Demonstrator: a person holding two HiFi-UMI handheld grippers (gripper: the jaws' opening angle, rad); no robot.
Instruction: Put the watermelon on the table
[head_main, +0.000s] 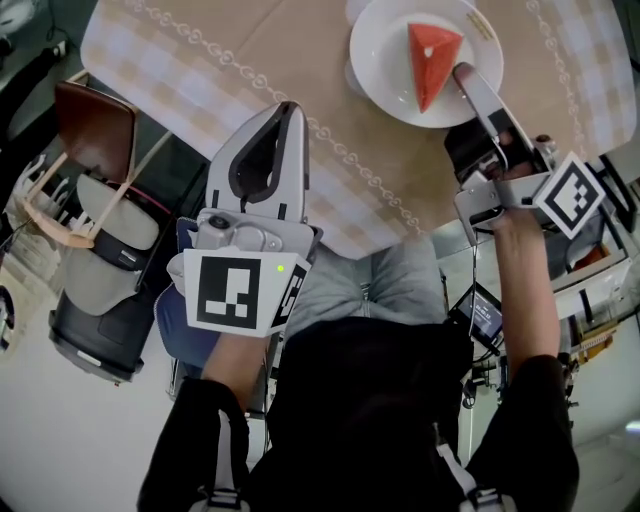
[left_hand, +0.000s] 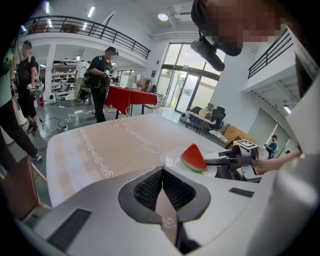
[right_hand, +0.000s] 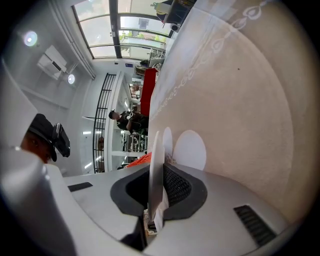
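With my right gripper (head_main: 466, 74) clamped on only 1 edge of the plate (head_main: 384, 62), the watermelon slice (head_main: 432, 56) riding on it over the table (head_main: 250, 40), a tilt or slipping pinch could dump the slice, and my left gripper (head_main: 288, 112), jaws together and empty, can't help.

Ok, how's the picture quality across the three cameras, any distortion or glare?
Head view: sharp, evenly lit, the watermelon crisp. Left gripper view: strong fisheye bend, dark corners, ceiling lamps flaring. Right gripper view: same bend, scene turned sideways, windows blown out, the rim of the plate looming large up close.
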